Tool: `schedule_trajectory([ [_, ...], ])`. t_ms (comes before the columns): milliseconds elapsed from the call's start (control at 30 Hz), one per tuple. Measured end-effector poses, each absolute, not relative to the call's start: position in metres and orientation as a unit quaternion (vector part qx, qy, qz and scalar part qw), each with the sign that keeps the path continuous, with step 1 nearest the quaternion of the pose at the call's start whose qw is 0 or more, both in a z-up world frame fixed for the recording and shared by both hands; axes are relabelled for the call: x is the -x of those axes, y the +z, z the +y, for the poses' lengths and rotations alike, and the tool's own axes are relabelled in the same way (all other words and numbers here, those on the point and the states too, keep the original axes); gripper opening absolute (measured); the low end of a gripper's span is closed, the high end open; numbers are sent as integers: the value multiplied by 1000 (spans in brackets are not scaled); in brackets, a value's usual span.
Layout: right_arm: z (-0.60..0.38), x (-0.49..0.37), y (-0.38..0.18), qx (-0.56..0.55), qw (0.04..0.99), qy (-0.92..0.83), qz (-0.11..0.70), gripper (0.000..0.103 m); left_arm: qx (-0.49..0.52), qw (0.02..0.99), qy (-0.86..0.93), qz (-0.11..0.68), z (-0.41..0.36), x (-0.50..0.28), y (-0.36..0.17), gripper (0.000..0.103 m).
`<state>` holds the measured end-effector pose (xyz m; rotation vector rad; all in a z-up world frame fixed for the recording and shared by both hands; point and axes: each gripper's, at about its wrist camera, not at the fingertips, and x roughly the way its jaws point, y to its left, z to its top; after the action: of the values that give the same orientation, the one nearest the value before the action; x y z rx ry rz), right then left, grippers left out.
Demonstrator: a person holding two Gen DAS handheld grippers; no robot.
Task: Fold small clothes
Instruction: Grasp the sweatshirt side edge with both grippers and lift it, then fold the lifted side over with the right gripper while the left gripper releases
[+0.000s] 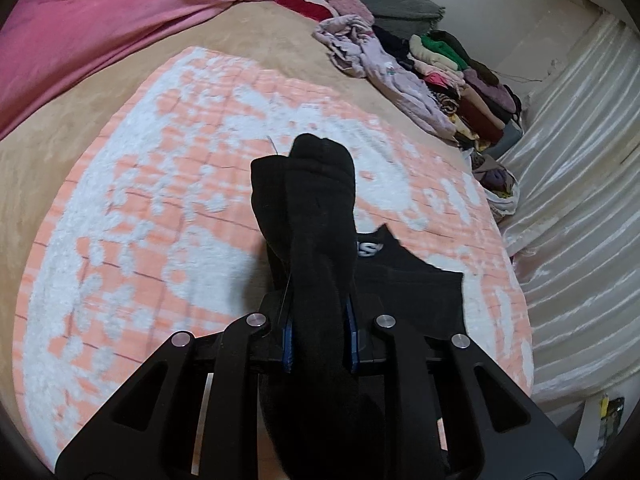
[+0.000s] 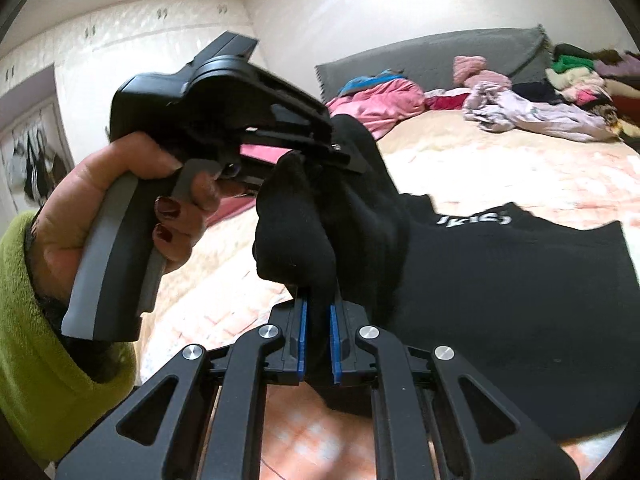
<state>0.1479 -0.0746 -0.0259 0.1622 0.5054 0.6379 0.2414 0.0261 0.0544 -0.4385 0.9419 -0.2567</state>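
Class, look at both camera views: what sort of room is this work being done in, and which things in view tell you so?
Most likely a bedroom. The work happens on a wide bed covered with a peach-and-white blanket, a grey headboard stands against the wall, and a pile of clothes lies along the bed's far edge.

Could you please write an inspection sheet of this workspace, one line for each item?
Surface: beige bed cover with a peach-and-white blanket spread on it.
Job's things: black garment with white lettering, lifted off the blanket by both grippers.
Clutter: pink sheet bunched at the far side; lilac garment loose; stack of folded clothes at the bed's edge.
Grippers: left gripper jaws shut on the black garment; right gripper the same; a hand in a green sleeve holds the left one.
Cables: nothing seen.
Surroundings: grey headboard, white curtain, white walls.
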Motion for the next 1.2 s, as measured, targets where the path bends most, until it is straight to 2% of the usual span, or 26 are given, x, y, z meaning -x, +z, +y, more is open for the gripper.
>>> schedule_trajectory([
  [500,-190,-126,-21,-175,926,253,218,8,139,864,-153,459,-103,-246,80,11],
  [1033,-252,-114,-58,-222,924,194,242,8,79,850,-155,497,-194,-264,36,13],
  [1067,-252,-110,-60,-223,924,190,245,8,80,849,-158,497,-198,-266,33,16],
  [1133,-256,-112,-63,-227,923,179,253,8,96,845,-179,495,-202,-267,26,38],
  [1167,-259,-113,-67,-230,922,171,261,8,108,840,-195,494,-204,-266,24,61],
  [1200,-262,-116,-71,-231,921,163,268,8,122,840,-211,485,-203,-263,22,65],
])
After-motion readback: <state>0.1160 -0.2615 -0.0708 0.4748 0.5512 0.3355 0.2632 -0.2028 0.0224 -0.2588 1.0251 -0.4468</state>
